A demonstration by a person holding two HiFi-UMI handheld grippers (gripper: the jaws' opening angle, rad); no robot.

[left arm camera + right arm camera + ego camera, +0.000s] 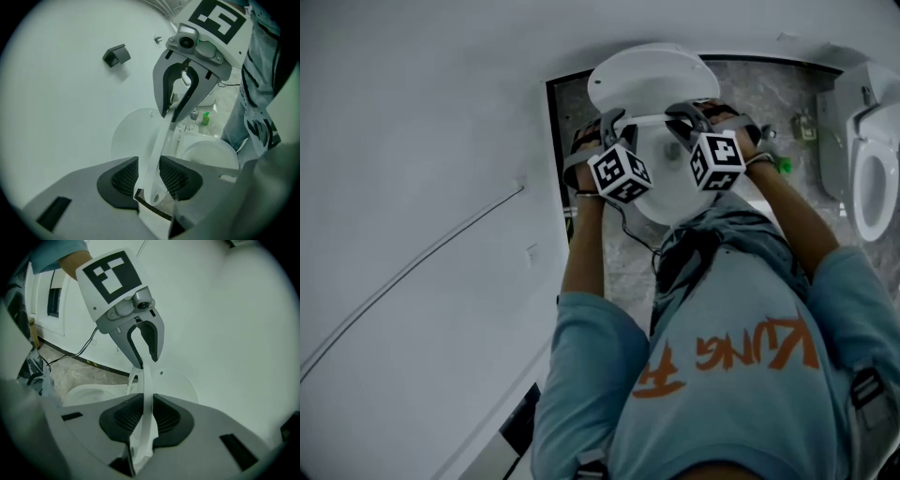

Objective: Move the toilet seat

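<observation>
The white toilet seat point(649, 119) is lifted off the bowl point(670, 192) and stands partly raised in front of the upright lid point(652, 75). My left gripper point(614, 122) is shut on the ring's left part and my right gripper point(680, 118) is shut on its right part. In the left gripper view the seat point(159, 140) runs edge-on between the black pads of the left gripper point(150, 177), and the right gripper point(180, 105) clamps it farther up. The right gripper view shows the seat point(146, 385) pinched in the right gripper point(146, 417), with the left gripper point(143, 357) beyond.
A pale wall point(422, 187) stands close on the left. A second toilet point(872, 178) is at the far right. A green bottle point(205, 118) stands on the stone floor behind the bowl. A black cable point(628, 225) trails by the toilet's base.
</observation>
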